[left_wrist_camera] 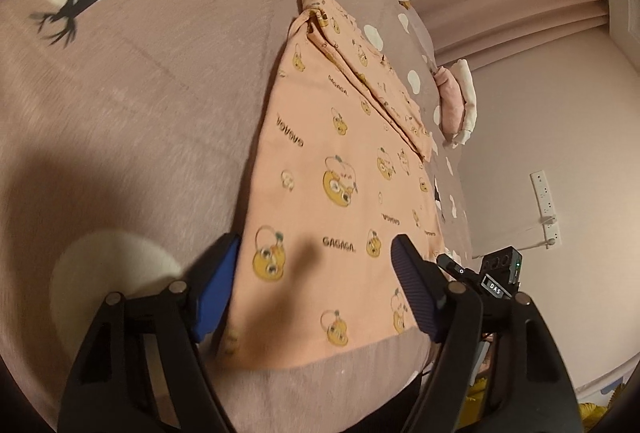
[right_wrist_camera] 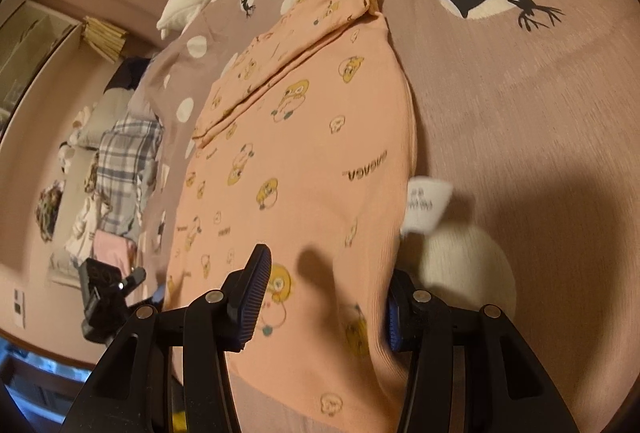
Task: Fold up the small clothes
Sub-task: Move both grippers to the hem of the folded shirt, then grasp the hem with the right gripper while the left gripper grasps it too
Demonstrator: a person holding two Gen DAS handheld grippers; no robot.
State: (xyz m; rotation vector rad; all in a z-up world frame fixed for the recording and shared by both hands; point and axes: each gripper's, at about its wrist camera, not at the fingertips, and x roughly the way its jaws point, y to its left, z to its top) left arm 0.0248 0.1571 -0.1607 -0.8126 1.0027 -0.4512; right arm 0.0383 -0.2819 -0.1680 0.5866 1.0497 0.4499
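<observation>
The mauve bedspread (left_wrist_camera: 140, 105) fills the space under and ahead of both tools. On it the peach printed garment (left_wrist_camera: 332, 169) lies flat, stretching away from the fingers, one sleeve already folded across its far end.

The left gripper (left_wrist_camera: 316, 273) straddles the near hem, jaws apart, cloth between them but no pad pressing it.

The right gripper (right_wrist_camera: 326, 297) stands over the same near hem, jaws partly apart; I cannot tell whether its pads pinch the fabric.

A white care tag (right_wrist_camera: 426, 207) sticks out just beyond its right finger.

To fold cleanly, I'd pinch both hem corners evenly, then lift together.
</observation>
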